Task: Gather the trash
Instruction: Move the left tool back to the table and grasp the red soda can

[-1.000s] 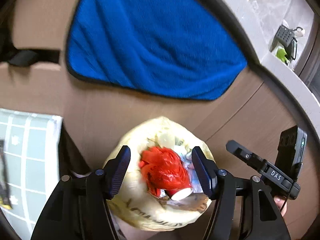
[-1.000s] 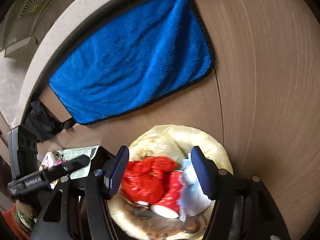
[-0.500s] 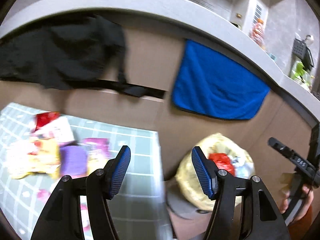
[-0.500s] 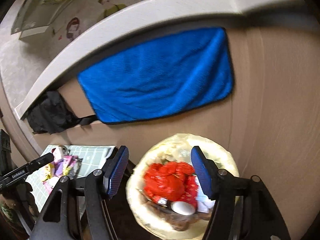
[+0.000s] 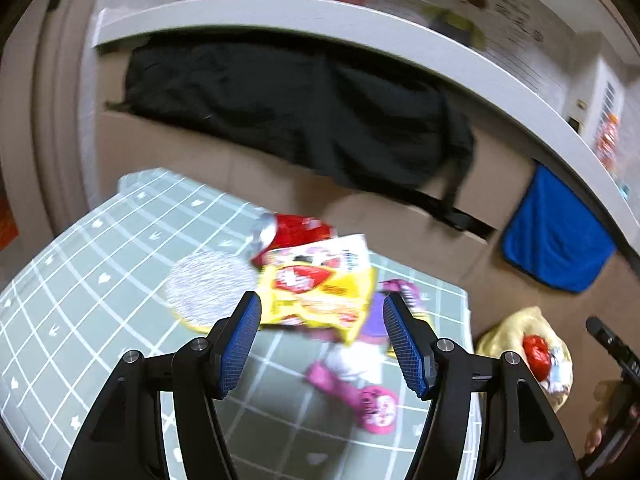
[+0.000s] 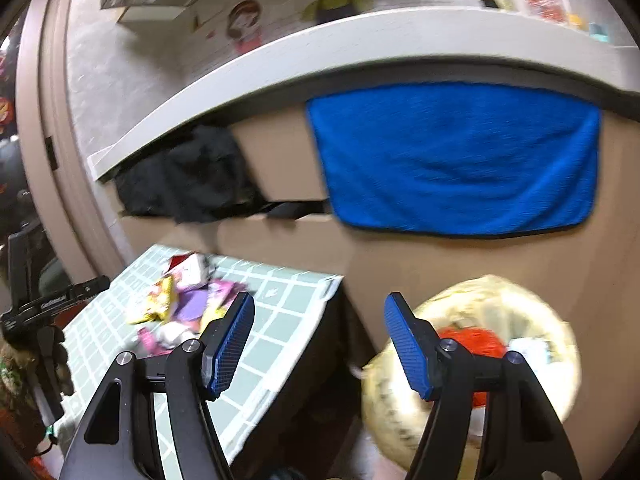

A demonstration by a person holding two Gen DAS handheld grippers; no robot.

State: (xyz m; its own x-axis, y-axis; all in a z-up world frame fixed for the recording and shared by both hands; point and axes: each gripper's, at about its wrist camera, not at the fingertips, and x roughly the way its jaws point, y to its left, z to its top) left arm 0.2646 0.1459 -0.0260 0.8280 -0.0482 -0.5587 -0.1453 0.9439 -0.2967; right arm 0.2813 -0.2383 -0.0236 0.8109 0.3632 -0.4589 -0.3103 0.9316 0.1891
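Note:
My left gripper (image 5: 322, 300) stands open above a heap of wrappers on the green checked tablecloth (image 5: 80, 280), with nothing between its pads. The heap holds a yellow snack bag (image 5: 304, 280), a crushed red can (image 5: 296, 230), a silver foil disc (image 5: 208, 284) and a pink wrapper (image 5: 368, 400). The yellowish trash bag (image 5: 516, 332), with red trash (image 5: 536, 356) inside, sits low to the right of the table. My right gripper (image 6: 320, 300) hovers between the table edge (image 6: 288, 312) and the trash bag (image 6: 500, 296); its jaws are opening with nothing between them.
A blue towel (image 6: 456, 160) hangs on the brown cabinet front behind the bag. A black cloth (image 5: 300, 112) lies under the white counter edge (image 5: 320, 16). A person's hand (image 5: 604, 416) holds the right tool at the far right.
Both views have swung left, away from directly over the trash bag. The left gripper now hangs over the table's wrappers, and the bag lies off to the right.

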